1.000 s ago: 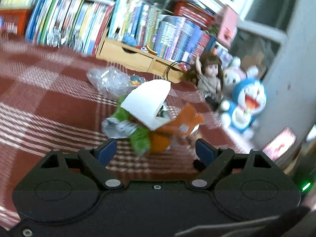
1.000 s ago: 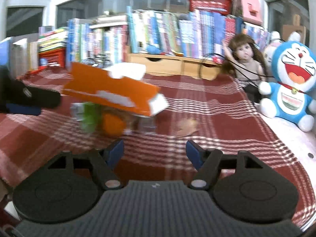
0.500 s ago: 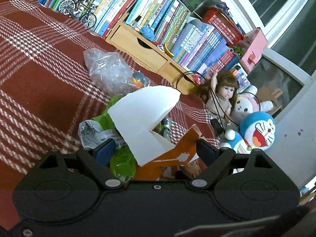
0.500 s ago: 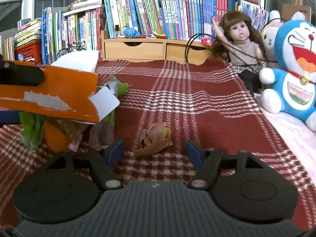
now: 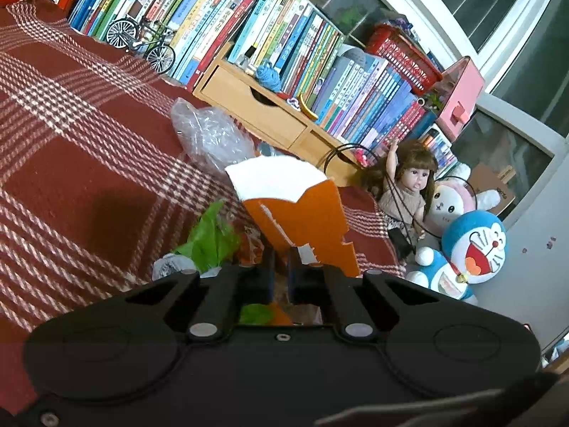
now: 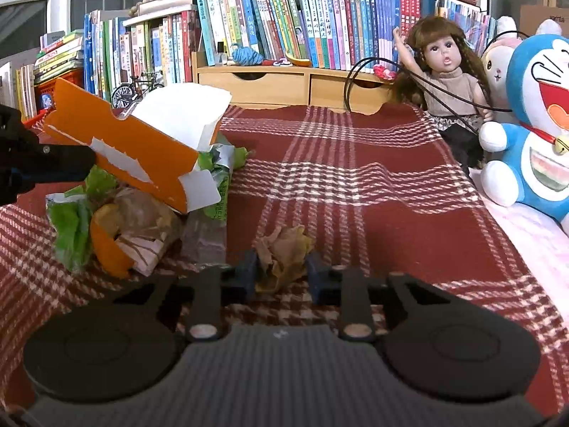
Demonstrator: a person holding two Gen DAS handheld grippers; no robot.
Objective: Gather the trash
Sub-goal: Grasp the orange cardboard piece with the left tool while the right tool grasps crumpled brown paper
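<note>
While the left gripper (image 5: 281, 274) pinches the torn orange carton (image 5: 306, 220) by its lower edge, jaws nearly together, the carton stands tilted above a trash heap (image 6: 117, 220) (green wrappers, brown paper) on the red plaid cloth (image 6: 355, 192). Right gripper (image 6: 281, 274) sits low on the cloth, jaws narrowed around a crumpled brown wad (image 6: 284, 252); contact on both sides uncertain. Clear plastic bag (image 5: 209, 135) lies beyond the heap, near the wooden drawer unit (image 5: 256, 110).

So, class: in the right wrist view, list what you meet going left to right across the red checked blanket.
Orange carton held by the left gripper → crumpled brown paper between the right gripper fingers → doll → blue plush toy.
</note>
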